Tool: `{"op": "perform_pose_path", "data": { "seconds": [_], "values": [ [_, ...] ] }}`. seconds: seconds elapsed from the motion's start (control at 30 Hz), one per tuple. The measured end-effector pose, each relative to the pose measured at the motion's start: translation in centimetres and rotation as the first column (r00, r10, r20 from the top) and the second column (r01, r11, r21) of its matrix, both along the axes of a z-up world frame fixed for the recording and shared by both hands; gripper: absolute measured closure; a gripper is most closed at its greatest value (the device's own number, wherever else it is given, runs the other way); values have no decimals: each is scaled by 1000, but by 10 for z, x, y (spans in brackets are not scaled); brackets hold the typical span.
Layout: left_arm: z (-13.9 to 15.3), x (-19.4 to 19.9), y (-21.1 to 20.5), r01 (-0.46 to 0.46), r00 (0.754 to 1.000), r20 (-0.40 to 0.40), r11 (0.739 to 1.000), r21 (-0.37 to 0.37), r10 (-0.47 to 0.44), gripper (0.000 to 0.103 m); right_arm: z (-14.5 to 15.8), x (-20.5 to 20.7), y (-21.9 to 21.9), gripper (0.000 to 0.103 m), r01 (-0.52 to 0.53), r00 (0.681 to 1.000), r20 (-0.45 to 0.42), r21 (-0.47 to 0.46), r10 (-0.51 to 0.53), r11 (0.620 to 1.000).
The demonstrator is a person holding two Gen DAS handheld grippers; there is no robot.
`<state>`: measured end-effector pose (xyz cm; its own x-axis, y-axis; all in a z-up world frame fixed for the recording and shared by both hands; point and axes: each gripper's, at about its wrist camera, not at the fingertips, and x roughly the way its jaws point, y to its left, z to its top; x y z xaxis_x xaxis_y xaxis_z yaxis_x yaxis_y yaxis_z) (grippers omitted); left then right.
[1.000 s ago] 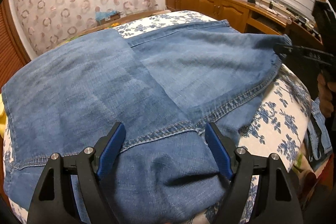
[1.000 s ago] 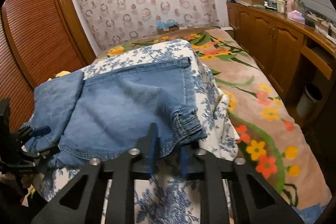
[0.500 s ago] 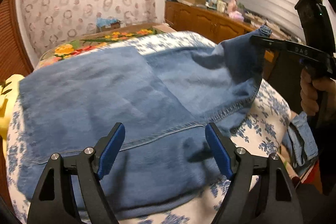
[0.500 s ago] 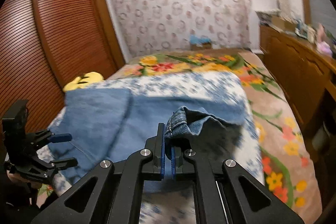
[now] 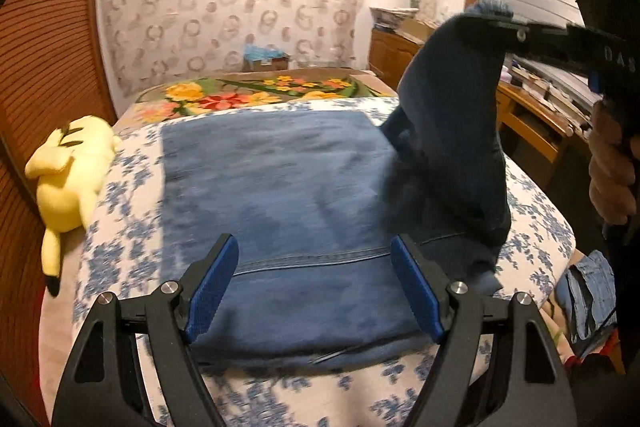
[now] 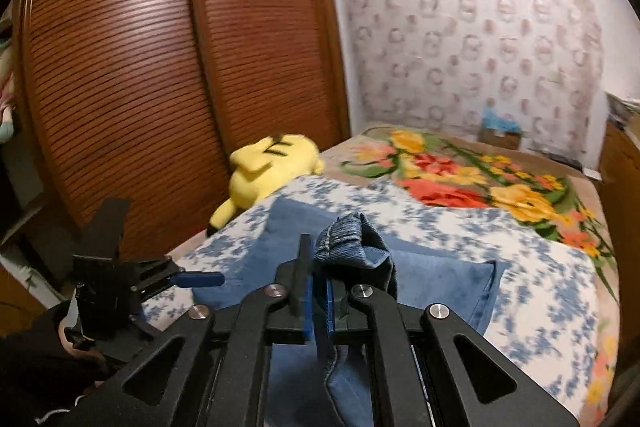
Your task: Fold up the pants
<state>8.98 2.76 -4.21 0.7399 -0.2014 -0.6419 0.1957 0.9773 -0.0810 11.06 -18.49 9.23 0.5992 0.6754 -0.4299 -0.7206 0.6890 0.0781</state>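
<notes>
Blue jeans (image 5: pixel 280 179) lie part-folded on the bed's blue-flowered sheet (image 5: pixel 128 227). My left gripper (image 5: pixel 316 287) hovers open just above their near edge, with nothing between its blue pads. High at the right, my right gripper (image 5: pixel 486 21) is shut on the hem of one pant leg (image 5: pixel 452 115), and the leg hangs from it as a dark, raised fold. In the right wrist view the right gripper (image 6: pixel 318 271) pinches that bunched denim hem (image 6: pixel 352 235). At the left of that view one of the left gripper's blue fingers (image 6: pixel 198 279) shows.
A yellow plush toy (image 5: pixel 72 175) lies at the bed's left edge beside brown louvred wardrobe doors (image 6: pixel 140 67). A flowered blanket (image 5: pixel 260 93) covers the far bed. Wooden cabinets (image 5: pixel 536 131) run along the right. More denim (image 5: pixel 588 291) hangs low at the right.
My right gripper closed on the leg's hem, lifted it off the bed and carried it up and leftward over the jeans. The left gripper drew back and rose, still open.
</notes>
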Motion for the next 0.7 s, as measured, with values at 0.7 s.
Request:
{"op": "perform_pose_path", "data": {
  "seconds": [0.7],
  "values": [
    [-16, 15, 13, -17, 1000, -17, 1000, -2, 17, 25, -63, 7, -17, 65, 130, 985, -90, -163, -146, 978]
  ]
}}
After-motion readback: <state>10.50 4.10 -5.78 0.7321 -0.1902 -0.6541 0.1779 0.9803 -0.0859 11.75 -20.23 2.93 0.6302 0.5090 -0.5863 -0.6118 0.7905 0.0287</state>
